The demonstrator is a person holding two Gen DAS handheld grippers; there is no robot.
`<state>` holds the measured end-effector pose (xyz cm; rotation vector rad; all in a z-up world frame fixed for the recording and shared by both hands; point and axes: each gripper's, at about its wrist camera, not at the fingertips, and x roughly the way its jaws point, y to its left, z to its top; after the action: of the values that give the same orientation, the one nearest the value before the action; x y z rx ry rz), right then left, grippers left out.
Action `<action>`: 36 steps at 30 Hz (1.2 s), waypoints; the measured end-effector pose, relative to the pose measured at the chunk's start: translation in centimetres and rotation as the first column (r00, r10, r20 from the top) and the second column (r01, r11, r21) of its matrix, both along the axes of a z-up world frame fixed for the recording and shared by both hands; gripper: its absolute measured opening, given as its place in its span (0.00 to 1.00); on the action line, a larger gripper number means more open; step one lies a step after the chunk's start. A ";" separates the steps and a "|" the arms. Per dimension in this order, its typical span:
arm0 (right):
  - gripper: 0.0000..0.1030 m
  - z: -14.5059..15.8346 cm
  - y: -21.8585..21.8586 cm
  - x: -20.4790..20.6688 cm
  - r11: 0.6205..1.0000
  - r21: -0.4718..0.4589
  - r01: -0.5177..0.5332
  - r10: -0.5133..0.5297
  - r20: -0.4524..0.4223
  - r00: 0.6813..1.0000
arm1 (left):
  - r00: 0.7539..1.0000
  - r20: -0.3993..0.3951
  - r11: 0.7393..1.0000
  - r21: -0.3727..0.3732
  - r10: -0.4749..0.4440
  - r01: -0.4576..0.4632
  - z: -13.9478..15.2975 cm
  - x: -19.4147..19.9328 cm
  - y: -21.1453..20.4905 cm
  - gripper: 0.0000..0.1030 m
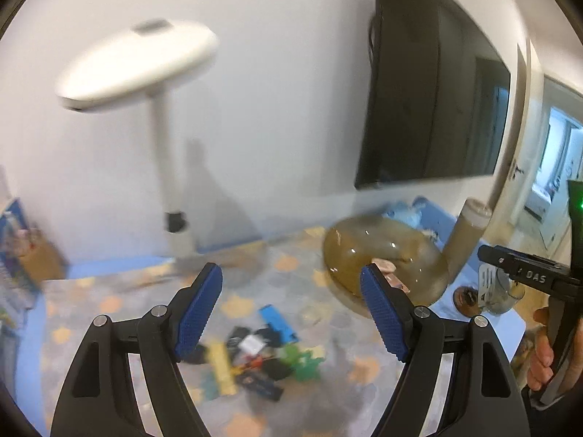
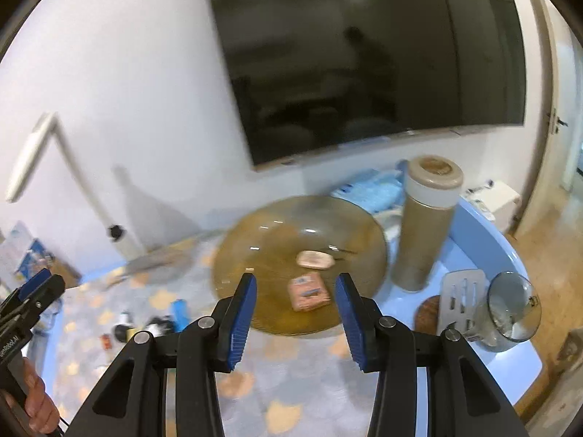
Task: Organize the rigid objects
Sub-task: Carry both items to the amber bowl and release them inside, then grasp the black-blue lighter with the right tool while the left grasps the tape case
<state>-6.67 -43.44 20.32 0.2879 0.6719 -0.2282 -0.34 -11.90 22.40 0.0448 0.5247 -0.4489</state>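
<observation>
Right wrist view: right gripper (image 2: 295, 322) jaws spread, empty, above the bench (image 2: 484, 233).
Ahead between them, an amber glass plate (image 2: 255, 247) holds two pinkish blocks (image 2: 309, 292); left gripper (image 1: 291, 318) jaws spread over blurred small pieces (image 1: 262, 353).

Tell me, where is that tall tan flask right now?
The tall tan flask stands upright right of the amber glass plate, in the right wrist view, behind the spatula.

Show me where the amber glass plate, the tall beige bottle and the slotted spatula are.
amber glass plate (image 2: 262, 240): right wrist view, bare left part of its surface.
tall beige bottle (image 2: 422, 240): right wrist view, middle of its body.
slotted spatula (image 2: 462, 298): right wrist view, its slotted blade.
</observation>
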 end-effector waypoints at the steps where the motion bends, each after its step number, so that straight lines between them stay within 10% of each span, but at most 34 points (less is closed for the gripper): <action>1: 0.49 0.5 0.9 -0.5 1.000 -0.004 -0.015 0.015 0.011 1.000 | 1.000 0.016 1.000 -0.003 0.015 -0.015 0.4 -0.9 1.1 0.75; 7: 0.61 -0.8 7.6 -1.5 0.991 -0.052 -0.127 0.127 0.001 0.992 | 0.989 0.026 0.988 0.053 0.145 -0.146 -1.9 -4.8 7.2 0.75; 19: 0.61 -11.4 16.4 1.6 0.942 0.020 -0.334 0.329 -0.239 0.914 | 0.908 -0.303 0.958 0.093 0.288 -0.273 -15.4 -3.0 15.8 0.74; 28: 0.60 -18.2 21.4 4.7 0.858 0.164 -0.487 0.513 -0.304 0.802 | 0.853 -0.466 0.969 0.043 0.235 -0.243 -20.2 0.4 14.5 0.74; 36: 0.50 -19.2 23.6 9.4 0.849 0.056 -0.526 0.514 -0.320 0.796 | 0.835 -0.472 0.958 0.084 0.282 -0.275 -21.1 4.9 11.7 0.73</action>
<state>2.77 -19.79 1.09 0.0177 1.0482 0.2525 4.56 -0.19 1.26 -0.1353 1.0121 -0.1628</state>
